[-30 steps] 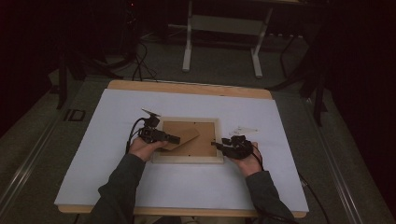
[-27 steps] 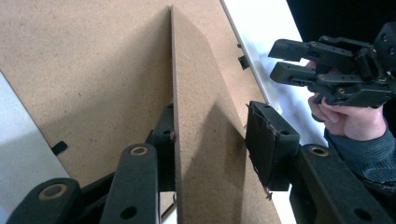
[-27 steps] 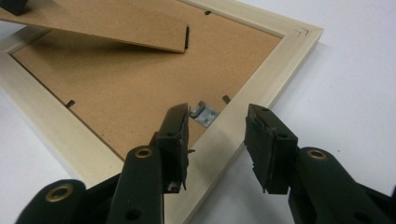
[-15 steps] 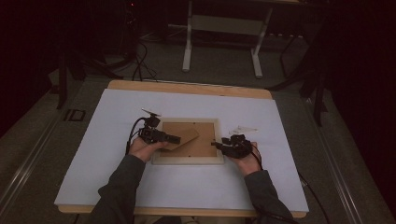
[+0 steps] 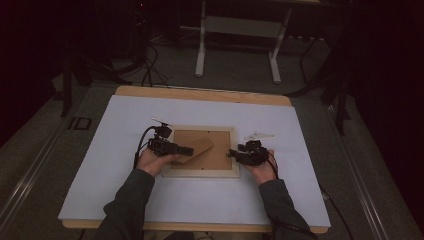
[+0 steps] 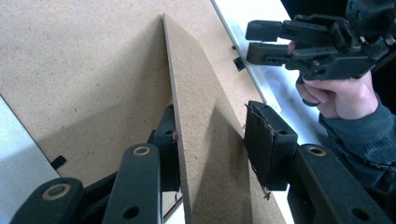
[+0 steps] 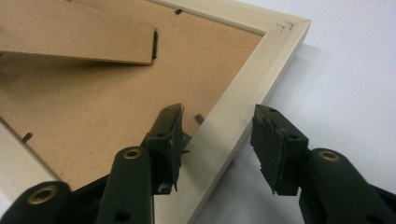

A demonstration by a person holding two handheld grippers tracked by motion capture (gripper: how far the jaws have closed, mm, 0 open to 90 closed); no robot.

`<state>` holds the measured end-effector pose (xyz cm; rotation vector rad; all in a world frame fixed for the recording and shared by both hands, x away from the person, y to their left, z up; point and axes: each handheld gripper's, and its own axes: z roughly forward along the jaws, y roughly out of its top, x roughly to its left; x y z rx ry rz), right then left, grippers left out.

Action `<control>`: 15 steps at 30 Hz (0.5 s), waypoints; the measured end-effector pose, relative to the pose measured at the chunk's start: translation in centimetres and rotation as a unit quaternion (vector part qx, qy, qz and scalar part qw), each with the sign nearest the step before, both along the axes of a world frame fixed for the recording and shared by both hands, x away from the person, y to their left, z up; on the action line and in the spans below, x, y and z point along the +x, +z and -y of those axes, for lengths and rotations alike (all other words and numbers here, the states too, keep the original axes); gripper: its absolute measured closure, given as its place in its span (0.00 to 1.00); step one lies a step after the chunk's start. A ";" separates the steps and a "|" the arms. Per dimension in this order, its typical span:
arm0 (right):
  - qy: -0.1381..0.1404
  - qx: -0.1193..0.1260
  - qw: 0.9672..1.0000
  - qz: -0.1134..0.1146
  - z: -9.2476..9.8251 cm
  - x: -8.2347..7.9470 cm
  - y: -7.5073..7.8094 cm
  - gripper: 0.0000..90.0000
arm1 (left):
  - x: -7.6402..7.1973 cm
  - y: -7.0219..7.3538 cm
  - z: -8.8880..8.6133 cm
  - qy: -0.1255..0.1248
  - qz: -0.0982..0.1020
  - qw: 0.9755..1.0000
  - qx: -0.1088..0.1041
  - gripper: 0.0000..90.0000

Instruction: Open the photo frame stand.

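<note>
A pale wooden picture frame (image 5: pixel 200 173) lies face down on the table, brown backing board (image 5: pixel 222 152) up. Its fibreboard stand flap (image 5: pixel 201 147) is lifted at a slant. My left gripper (image 5: pixel 190 150) reaches in from the frame's left; its pads sit against the two long edges of the flap (image 6: pixel 205 93), so the left gripper (image 6: pixel 211 112) is shut on it. My right gripper (image 5: pixel 231 154) is at the frame's right rail (image 7: pixel 243 88). The right gripper (image 7: pixel 218 112) straddles that rail and has just been opening: one pad hangs over the backing beside a small clip (image 7: pixel 199 119), the other over the table.
A small white object (image 5: pixel 260 135) lies on the white table cover (image 5: pixel 125 195) behind the right hand. Beyond the table's far wooden edge (image 5: pixel 200 94) are floor cables and the legs of a metal stand (image 5: pixel 201 55).
</note>
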<state>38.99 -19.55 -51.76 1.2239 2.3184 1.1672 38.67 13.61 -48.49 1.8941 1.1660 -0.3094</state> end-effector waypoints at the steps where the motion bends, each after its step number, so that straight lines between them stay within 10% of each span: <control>1: -0.001 0.001 1.000 -0.001 0.0 0.1 0.0 0.57 | -0.1 0.1 0.0 -0.001 0.002 1.000 0.001 0.67; 15: -0.013 0.027 0.999 -0.017 0.1 1.4 0.3 0.49 | -1.3 0.6 0.2 -0.008 0.046 0.999 0.005 0.68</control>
